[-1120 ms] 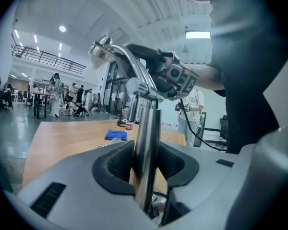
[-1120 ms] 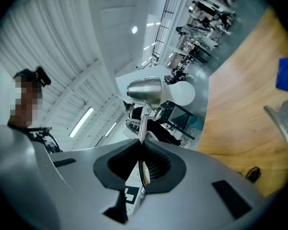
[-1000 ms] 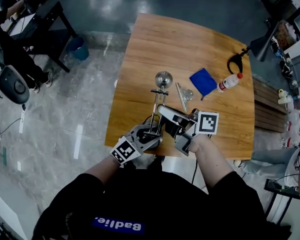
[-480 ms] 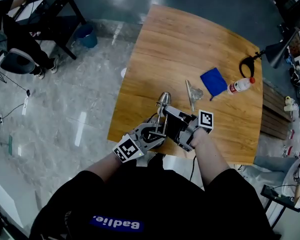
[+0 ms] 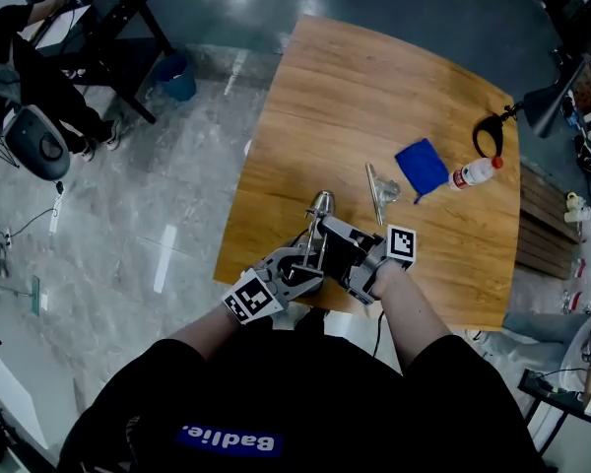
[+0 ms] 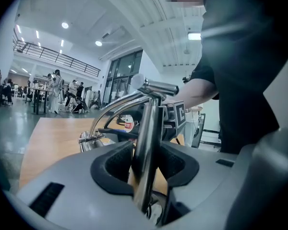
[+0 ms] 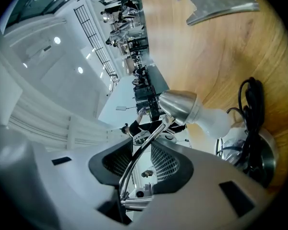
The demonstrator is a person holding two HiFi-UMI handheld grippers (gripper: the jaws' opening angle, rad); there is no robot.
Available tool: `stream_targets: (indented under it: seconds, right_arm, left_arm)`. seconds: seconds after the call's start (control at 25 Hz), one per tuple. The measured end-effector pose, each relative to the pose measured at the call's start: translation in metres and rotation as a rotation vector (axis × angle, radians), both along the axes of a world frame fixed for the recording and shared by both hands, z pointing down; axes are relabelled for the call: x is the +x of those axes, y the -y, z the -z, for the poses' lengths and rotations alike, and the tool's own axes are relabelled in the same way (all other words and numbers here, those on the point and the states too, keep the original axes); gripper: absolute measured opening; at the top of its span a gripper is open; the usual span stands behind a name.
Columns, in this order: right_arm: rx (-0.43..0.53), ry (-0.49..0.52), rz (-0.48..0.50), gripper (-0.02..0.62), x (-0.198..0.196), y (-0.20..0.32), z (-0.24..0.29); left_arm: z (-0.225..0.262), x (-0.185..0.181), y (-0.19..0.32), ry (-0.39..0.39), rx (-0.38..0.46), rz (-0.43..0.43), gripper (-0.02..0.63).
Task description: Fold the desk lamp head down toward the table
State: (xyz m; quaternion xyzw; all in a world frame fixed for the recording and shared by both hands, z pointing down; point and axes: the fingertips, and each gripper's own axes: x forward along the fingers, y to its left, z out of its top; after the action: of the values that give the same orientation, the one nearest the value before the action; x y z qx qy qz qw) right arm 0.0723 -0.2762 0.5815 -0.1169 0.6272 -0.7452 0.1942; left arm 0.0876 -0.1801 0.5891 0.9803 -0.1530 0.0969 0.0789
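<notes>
**Lamp head low at the near table edge**

The lamp (image 5: 321,203) stands at the table's (image 5: 374,97) near edge, its head (image 7: 178,104) tipped down close to the wood. The left gripper (image 6: 146,164) clamps the upright post (image 6: 148,128). The right gripper's (image 7: 140,169) jaws are opening, with the thin arm (image 7: 143,150) between them

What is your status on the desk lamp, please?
Left gripper shut on lamp post. Right gripper jaws opening, lamp arm between them. Lamp head low over table. Metal clip beyond, apart.
</notes>
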Motion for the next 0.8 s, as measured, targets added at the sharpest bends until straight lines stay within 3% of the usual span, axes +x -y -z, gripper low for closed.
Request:
stream_targets:
  seconds: [0.12, 0.2, 0.28, 0.48, 0.64, 0.8]
  right_arm:
    - [0.055, -0.035, 0.022, 0.122, -0.002, 0.0, 0.005]
    - [0.087, -0.067, 0.022, 0.24, 0.001, 0.001, 0.007]
    - [0.127, -0.086, 0.021, 0.267, 0.009, 0.002, 0.013]
    - [0.258, -0.108, -0.057, 0.267, 0.044, -0.014, 0.04]
    - [0.433, -0.145, -0.079, 0.267, 0.051, -0.052, 0.065]
    - [0.697, -0.186, -0.077, 0.265, 0.039, -0.107, 0.108]
  left_arm:
    - [-0.009, -0.003, 0.002, 0.035, -0.028, 0.015, 0.167]
    - [-0.009, -0.011, 0.005, 0.04, -0.037, 0.046, 0.237]
    - [-0.007, -0.018, 0.005, 0.061, -0.033, 0.068, 0.27]
    - [-0.009, -0.044, -0.018, 0.13, -0.073, 0.16, 0.273]
    - [0.014, -0.072, -0.045, 0.04, -0.162, 0.339, 0.272]
    - [0.052, -0.08, -0.077, -0.028, -0.151, 0.353, 0.27]
